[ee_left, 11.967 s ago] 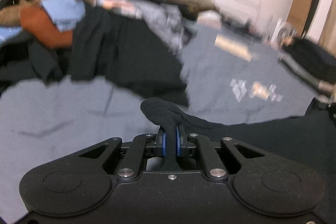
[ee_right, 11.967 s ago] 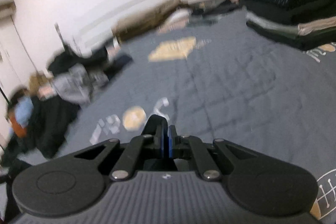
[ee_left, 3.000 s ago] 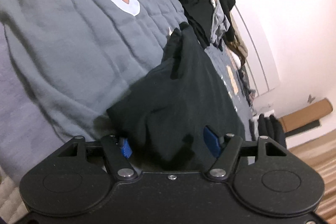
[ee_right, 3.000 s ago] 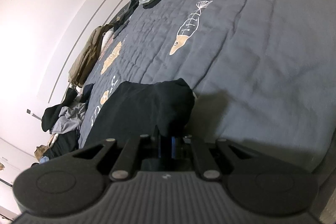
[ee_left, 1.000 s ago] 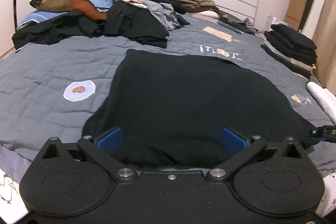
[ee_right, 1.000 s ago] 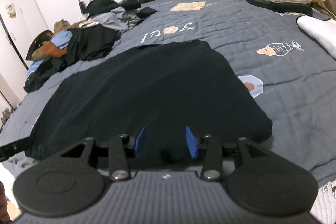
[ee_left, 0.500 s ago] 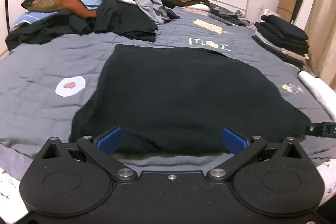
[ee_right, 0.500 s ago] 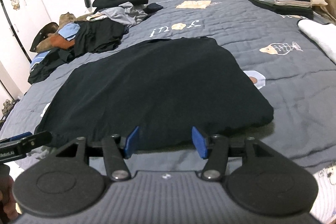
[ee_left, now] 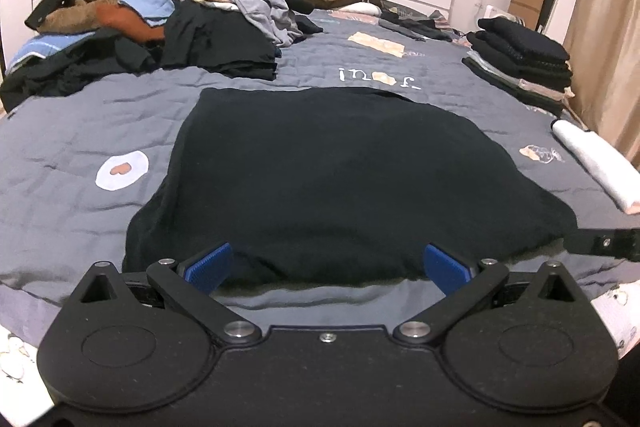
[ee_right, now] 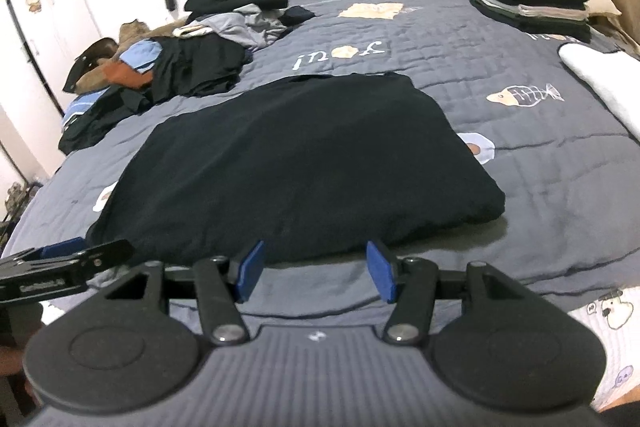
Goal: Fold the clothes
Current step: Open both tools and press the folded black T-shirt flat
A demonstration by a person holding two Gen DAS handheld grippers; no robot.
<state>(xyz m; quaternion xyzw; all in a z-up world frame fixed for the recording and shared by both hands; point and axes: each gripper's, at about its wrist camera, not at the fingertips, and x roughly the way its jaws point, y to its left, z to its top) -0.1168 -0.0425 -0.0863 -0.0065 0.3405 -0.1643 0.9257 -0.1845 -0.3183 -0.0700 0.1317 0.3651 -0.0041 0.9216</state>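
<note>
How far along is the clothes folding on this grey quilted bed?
Done: a neat stack of folded dark clothes sits at the far right. In hand: the black garment lies spread flat on the grey quilted bed cover; the left gripper and right gripper are open, clear of it. Left: folding it, then the heap of loose clothes.

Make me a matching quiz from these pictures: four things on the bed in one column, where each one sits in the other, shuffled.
Things:
1. black garment
2. folded stack
3. unfolded heap
4. white towel

Places:
A. far left of the bed
B. right edge, nearer than the stack
C. spread flat just past both open grippers
D. far right, near the curtain

Pairs: 1-C, 2-D, 3-A, 4-B
</note>
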